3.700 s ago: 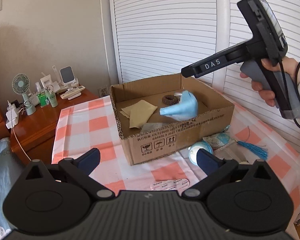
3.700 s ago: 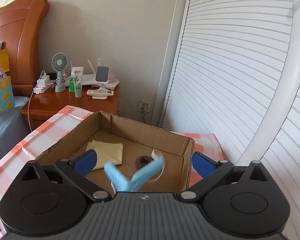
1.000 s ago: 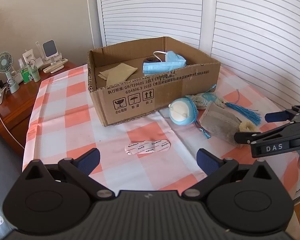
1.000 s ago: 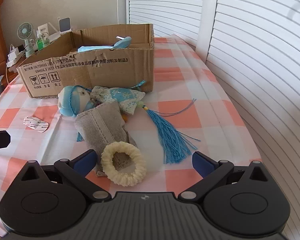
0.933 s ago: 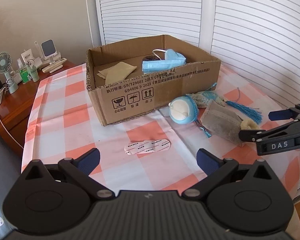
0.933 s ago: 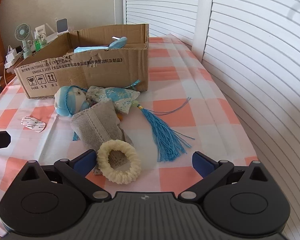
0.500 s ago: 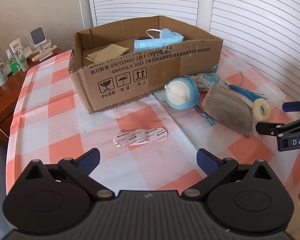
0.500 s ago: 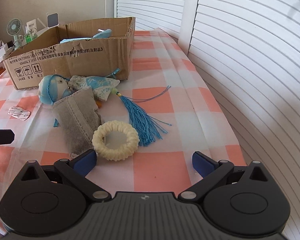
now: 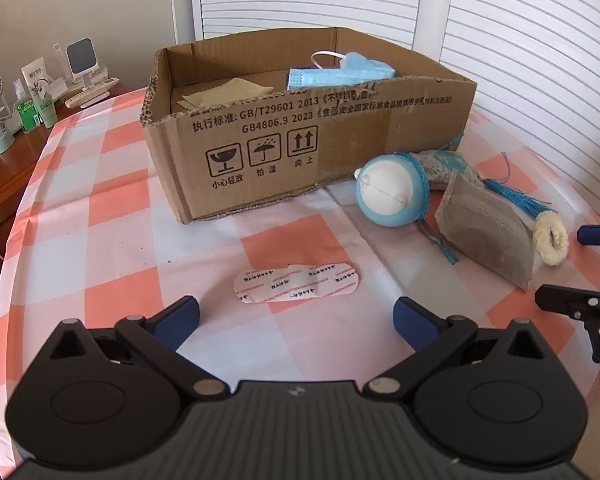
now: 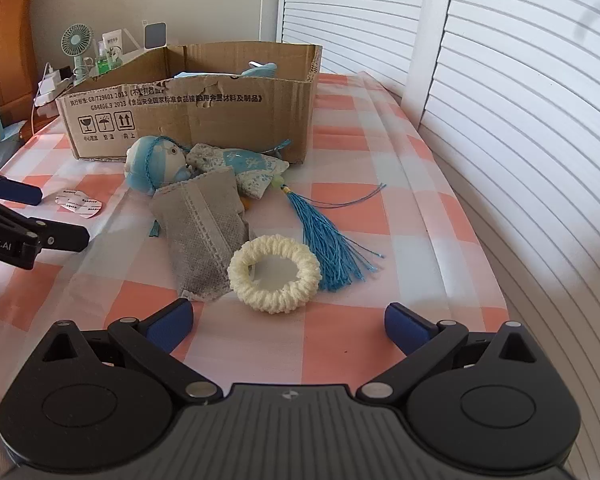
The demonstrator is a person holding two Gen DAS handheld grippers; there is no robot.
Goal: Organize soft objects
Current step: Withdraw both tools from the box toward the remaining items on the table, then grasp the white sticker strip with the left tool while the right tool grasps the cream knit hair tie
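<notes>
Both grippers had dropped closer to the checked tablecloth (image 9: 112,200). From the left wrist, the left gripper (image 9: 296,316), fingers apart and empty, faced a bandage strip (image 9: 296,282), likely next; beyond stood the cardboard box (image 9: 300,136) holding a face mask (image 9: 336,74). From the right wrist, the right gripper (image 10: 286,320), also spread and empty, hovered just short of the cream scrunchie (image 10: 274,274), beside the grey pouch (image 10: 204,228), doll (image 10: 204,164) and shuttered doors (image 10: 520,80).

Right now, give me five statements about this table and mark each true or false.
1. The mask lies inside the box. True.
2. The right claw is shut on the ring. False: it is open and the ring lies free on the cloth.
3. The plaster lies on the cloth in front of the box. True.
4. The doll is inside the box. False: it lies outside, against the box's front wall.
5. The left claw holds the pouch. False: it is open and empty.
</notes>
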